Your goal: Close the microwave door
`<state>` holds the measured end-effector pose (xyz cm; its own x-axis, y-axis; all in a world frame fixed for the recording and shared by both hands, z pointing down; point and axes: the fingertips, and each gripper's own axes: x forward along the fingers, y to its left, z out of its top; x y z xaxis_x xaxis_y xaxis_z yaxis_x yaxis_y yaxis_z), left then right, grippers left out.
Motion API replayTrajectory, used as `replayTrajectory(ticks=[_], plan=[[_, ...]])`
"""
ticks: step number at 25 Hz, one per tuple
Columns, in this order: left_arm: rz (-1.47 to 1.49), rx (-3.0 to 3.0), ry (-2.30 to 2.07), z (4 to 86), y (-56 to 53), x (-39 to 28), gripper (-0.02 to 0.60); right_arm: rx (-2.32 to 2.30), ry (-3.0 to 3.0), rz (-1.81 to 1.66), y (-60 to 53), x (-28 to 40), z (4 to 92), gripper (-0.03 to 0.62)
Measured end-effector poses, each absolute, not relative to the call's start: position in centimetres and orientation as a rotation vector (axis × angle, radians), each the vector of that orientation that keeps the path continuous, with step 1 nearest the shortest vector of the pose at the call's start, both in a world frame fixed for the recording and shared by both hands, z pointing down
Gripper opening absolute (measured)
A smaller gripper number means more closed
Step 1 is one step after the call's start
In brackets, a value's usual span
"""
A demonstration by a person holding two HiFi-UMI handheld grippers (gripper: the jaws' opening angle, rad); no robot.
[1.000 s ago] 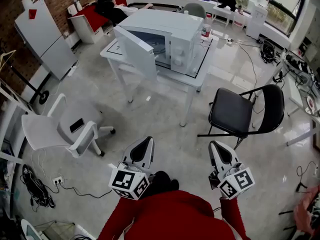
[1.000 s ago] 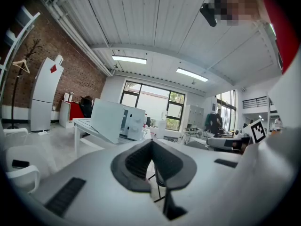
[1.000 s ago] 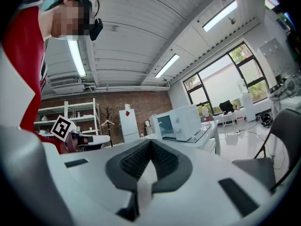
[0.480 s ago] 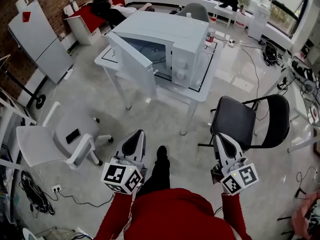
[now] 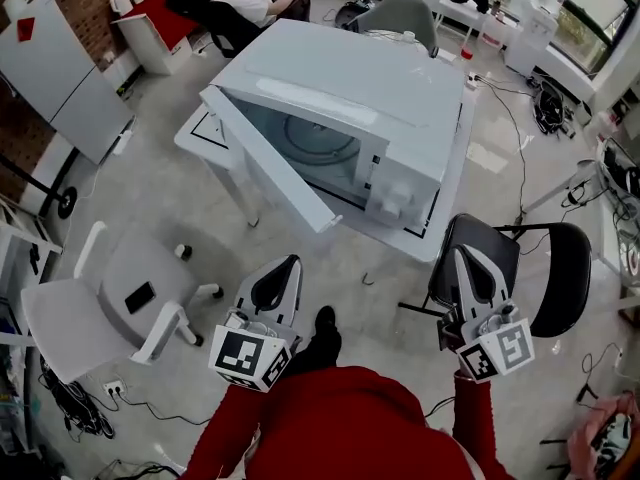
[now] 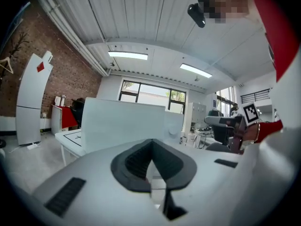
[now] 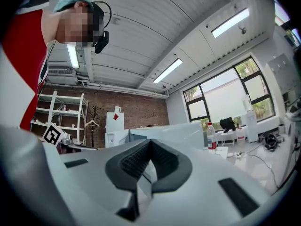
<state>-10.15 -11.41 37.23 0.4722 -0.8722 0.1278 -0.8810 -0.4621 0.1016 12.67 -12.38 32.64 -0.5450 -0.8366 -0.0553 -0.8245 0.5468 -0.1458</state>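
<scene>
The white microwave [image 5: 400,98] sits on a table [image 5: 196,134], and its door [image 5: 268,160] hangs wide open, swung out to the left. The left claw [image 5: 281,276] and right claw [image 5: 472,268] are both pinched shut, holding nothing, well away from the door. I think the push has not begun: next, a claw must reach the door's free edge and swing it shut.

The microwave [image 5: 350,98] hides most of its table [image 5: 197,133], and the right hand-held gripper [image 5: 471,257] covers part of the black chair [image 5: 560,268].
</scene>
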Motion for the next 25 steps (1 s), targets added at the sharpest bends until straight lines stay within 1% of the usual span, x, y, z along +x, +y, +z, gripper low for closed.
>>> replayTrajectory(ticks=[3, 7, 10, 14, 17, 21, 25], plan=[[0.074, 2.565, -1.507, 37.2, -12.8, -10.5, 0.009, -1.465, 2.646, -0.106, -14.8, 13.0, 31.3, 0.011], [-0.015, 2.538, -1.457, 36.7, -13.8, -10.9, 0.009, -1.514, 2.641, -0.050, -17.1, 13.7, 30.1, 0.011], [0.007, 2.566, -1.429, 37.1, -13.9, -10.4, 0.009, -1.533, 2.643, -0.024, -17.9, 14.3, 29.6, 0.011], [0.023, 2.575, -1.424, 37.1, -14.2, -10.1, 0.009, -1.475, 2.695, 0.044, -19.1, 13.3, 28.5, 0.011], [0.092, 2.585, -1.426, 37.3, -14.1, -10.1, 0.009, -1.410, 2.731, 0.113, -20.1, 12.1, 27.5, 0.011], [0.020, 2.573, -1.435, 36.3, -14.1, -9.7, 0.009, -1.358, 2.768, 0.180, -22.5, 12.6, 27.3, 0.011], [0.034, 2.580, -1.442, 36.0, -13.8, -9.7, 0.009, -1.284, 2.802, 0.202, -25.2, 12.4, 26.3, 0.011]])
